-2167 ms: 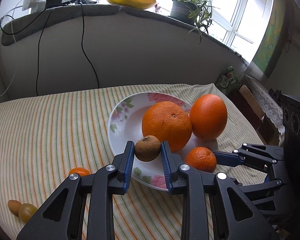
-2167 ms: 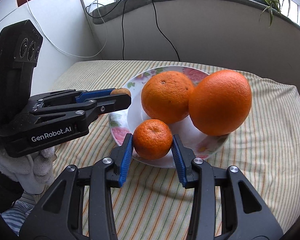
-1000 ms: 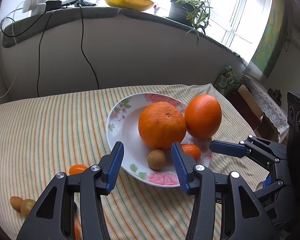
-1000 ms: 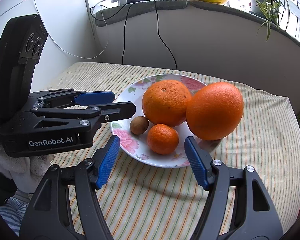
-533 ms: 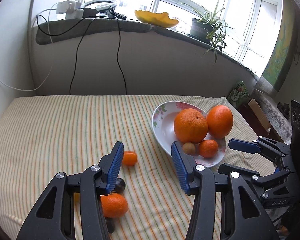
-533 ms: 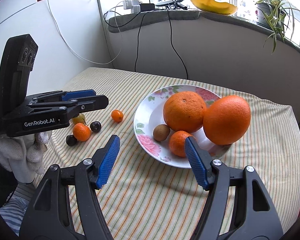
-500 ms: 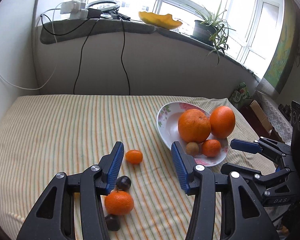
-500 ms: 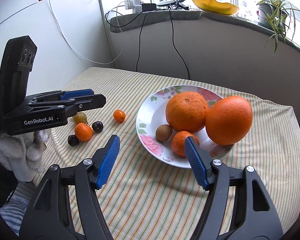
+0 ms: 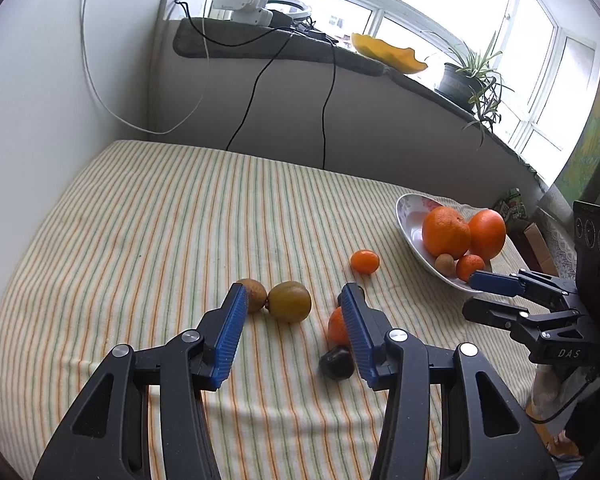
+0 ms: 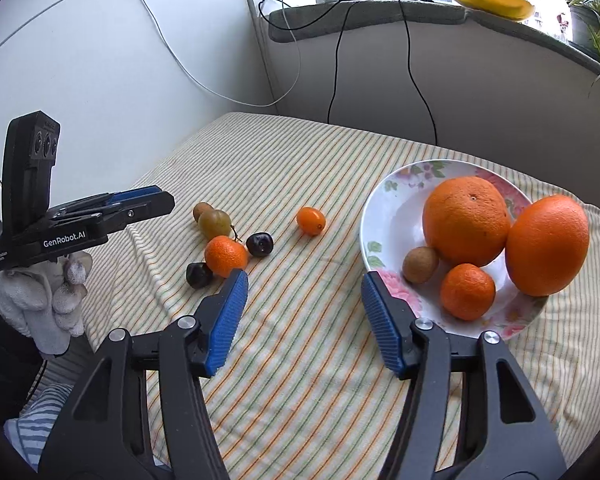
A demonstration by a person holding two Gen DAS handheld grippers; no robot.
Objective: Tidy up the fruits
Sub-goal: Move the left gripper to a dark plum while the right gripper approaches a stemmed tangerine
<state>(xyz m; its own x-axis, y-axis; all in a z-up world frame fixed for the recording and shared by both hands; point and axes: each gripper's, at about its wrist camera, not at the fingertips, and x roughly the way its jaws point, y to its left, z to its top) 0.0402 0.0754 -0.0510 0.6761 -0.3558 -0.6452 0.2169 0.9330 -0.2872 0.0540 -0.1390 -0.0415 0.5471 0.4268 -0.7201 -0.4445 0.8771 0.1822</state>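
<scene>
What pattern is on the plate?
White plate with pink flowers and green leaves around the rim; clearest in the right wrist view.

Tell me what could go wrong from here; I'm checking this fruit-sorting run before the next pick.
1. The loose mandarin touches or nearly touches a dark plum and sits close to a cherry; the open left gripper closing there may nudge a neighbour away.
2. The large orange rests on the floral plate rim; adding fruit could push it off.
3. The round kumquat may roll on the striped cloth.
</scene>
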